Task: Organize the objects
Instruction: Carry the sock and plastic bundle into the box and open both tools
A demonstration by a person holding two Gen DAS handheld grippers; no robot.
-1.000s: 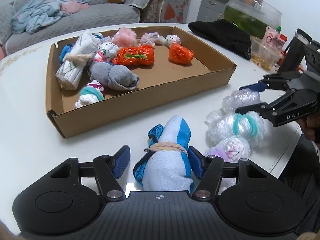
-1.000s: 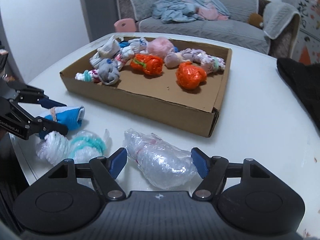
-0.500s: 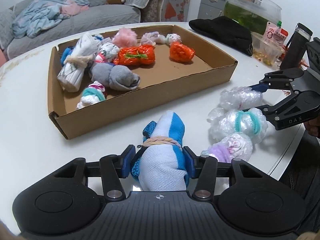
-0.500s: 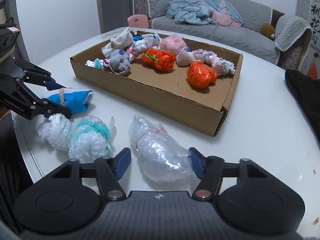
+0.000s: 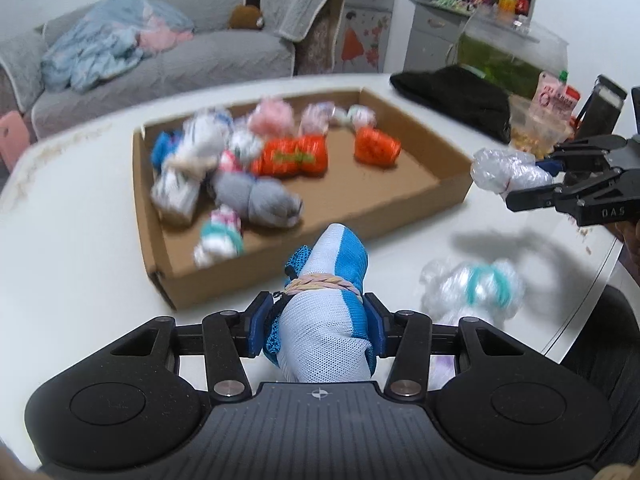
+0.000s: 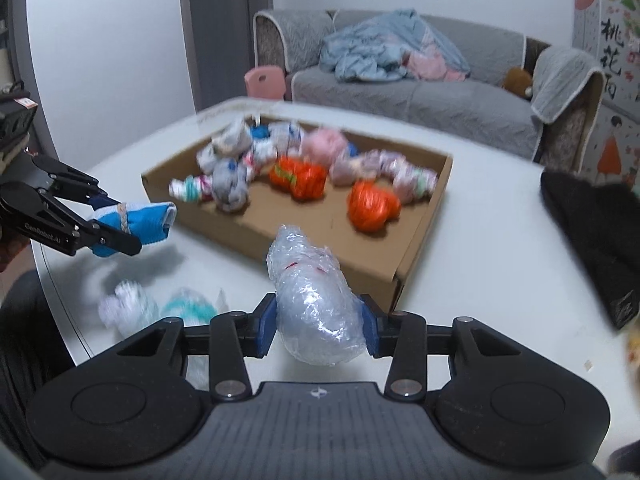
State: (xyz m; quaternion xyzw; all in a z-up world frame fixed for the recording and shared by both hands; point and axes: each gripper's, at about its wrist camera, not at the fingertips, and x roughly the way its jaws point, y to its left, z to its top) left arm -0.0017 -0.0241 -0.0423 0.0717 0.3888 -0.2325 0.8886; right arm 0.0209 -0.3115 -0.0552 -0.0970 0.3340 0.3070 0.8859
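Note:
My left gripper (image 5: 316, 324) has a blue-and-white sock bundle (image 5: 332, 264) tied with a rubber band between its pads; the jaws are still closing on it and it hangs above the white table. My right gripper (image 6: 318, 320) is closing on a clear plastic-wrapped bundle (image 6: 308, 276), also raised. Each gripper shows in the other's view: the right gripper (image 5: 532, 184) at the right, the left gripper (image 6: 116, 224) at the left. Ahead of both lies an open cardboard tray (image 5: 360, 216) with several sock and orange bundles.
A plastic-wrapped bundle with a teal band (image 5: 476, 284) lies on the table near its curved front edge, a pale purple one beside it. A black cloth (image 5: 452, 100), a fish tank (image 5: 508, 56) and snack packs stand beyond the tray. A grey sofa is behind.
Both grippers closed from open onto their bundles and rose, lifting the sock bundle and the clear plastic bundle off the table. The teal-banded bundle stayed where it was.

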